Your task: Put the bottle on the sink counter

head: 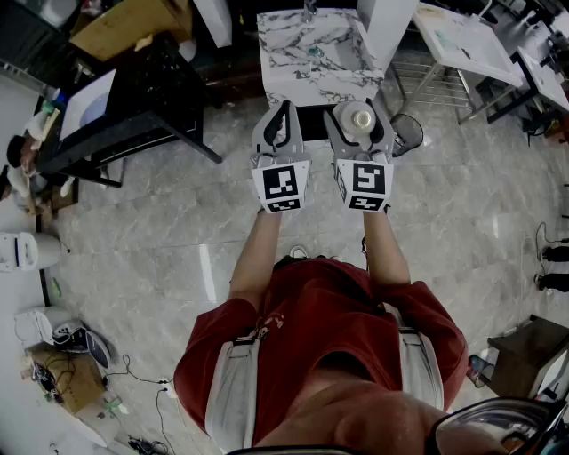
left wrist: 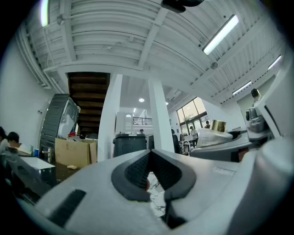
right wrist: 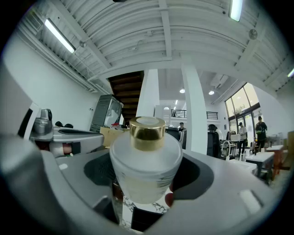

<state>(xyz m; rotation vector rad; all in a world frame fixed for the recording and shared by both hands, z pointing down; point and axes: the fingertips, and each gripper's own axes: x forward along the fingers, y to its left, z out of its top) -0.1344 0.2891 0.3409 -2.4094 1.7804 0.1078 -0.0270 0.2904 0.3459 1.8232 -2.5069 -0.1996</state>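
At your far left a black table (head: 133,115) carries a white sheet (head: 89,102); a cardboard piece (head: 133,22) lies beyond it. Your left gripper (head: 284,111) is held out in front of you over the grey floor (head: 178,231); its jaws are closed tip to tip with nothing between them. Ahead of both grippers stands the marble sink worktop (head: 284,84). Your right gripper (head: 360,111) is just beside the left one; its jaws stand wide and clasp the bottle (head: 362,117) by its frosted body, one pad on each side; the gold cap points up and the bottle sits upright between them. From your head the bottle overlaps the worktop's near right edge; whether its base touches the marble cannot be told. Farther right are a wire rack (head: 436,84) and a white table (head: 462,35).
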